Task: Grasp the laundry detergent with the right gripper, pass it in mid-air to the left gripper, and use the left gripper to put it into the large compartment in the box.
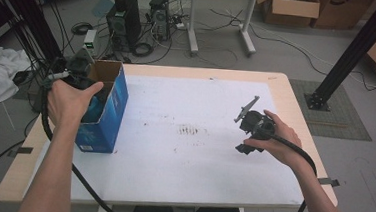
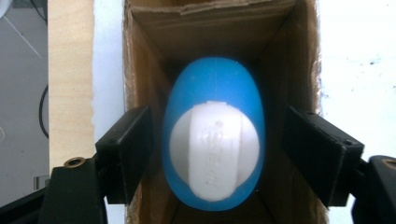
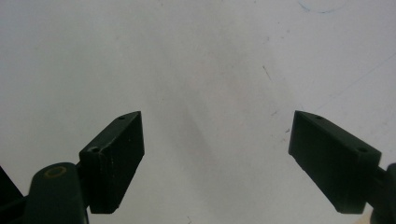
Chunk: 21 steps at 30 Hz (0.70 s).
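Observation:
A blue bottle (image 2: 212,79) with a white cap (image 2: 215,149) lies inside an open cardboard box (image 2: 140,56), cap end toward the camera. My left gripper (image 2: 217,112) is open, with one jaw on each side of the bottle and a gap between each pad and the plastic. In the high view the box (image 1: 110,115) is blue on the outside and stands at the table's left edge, and the left gripper (image 1: 80,76) is held at its open top. My right gripper (image 3: 215,115) is open and holds nothing. It hovers low over the white table top (image 1: 187,156) at the right (image 1: 247,149).
The white sheet on the table (image 3: 196,56) carries faint scuff marks (image 1: 189,131) near its middle. A cable (image 1: 83,184) trails from the left gripper across the near-left table edge. Beyond the table, computers (image 1: 124,21), cables and cardboard boxes (image 1: 288,8) stand on the floor.

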Tool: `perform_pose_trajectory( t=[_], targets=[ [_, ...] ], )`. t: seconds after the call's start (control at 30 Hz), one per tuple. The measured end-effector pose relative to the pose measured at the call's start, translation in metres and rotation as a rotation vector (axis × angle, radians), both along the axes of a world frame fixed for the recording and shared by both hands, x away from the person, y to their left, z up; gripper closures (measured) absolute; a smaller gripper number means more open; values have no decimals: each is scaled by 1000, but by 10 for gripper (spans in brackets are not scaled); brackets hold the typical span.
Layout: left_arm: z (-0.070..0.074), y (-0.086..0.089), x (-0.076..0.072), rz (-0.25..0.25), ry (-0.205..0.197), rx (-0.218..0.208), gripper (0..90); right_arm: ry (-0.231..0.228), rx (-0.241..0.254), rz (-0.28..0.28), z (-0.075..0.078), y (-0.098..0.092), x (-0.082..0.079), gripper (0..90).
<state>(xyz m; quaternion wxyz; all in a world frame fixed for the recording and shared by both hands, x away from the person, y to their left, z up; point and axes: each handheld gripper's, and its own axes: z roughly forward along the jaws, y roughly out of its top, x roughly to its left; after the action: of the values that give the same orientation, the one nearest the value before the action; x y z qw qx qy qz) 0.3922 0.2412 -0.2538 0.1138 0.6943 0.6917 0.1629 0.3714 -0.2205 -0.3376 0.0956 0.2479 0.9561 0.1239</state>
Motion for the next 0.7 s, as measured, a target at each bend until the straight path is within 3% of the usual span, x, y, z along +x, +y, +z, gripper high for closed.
perform_pose_trajectory(
  t=[0.33,0.7],
  targets=[
    [22,-6,2,-15,-21,6,177,2,-3,-1,0,0,0,183],
    [59,-12,2,-48,-20,13,176,7,-6,-3,0,-1,0,183]
  ],
)
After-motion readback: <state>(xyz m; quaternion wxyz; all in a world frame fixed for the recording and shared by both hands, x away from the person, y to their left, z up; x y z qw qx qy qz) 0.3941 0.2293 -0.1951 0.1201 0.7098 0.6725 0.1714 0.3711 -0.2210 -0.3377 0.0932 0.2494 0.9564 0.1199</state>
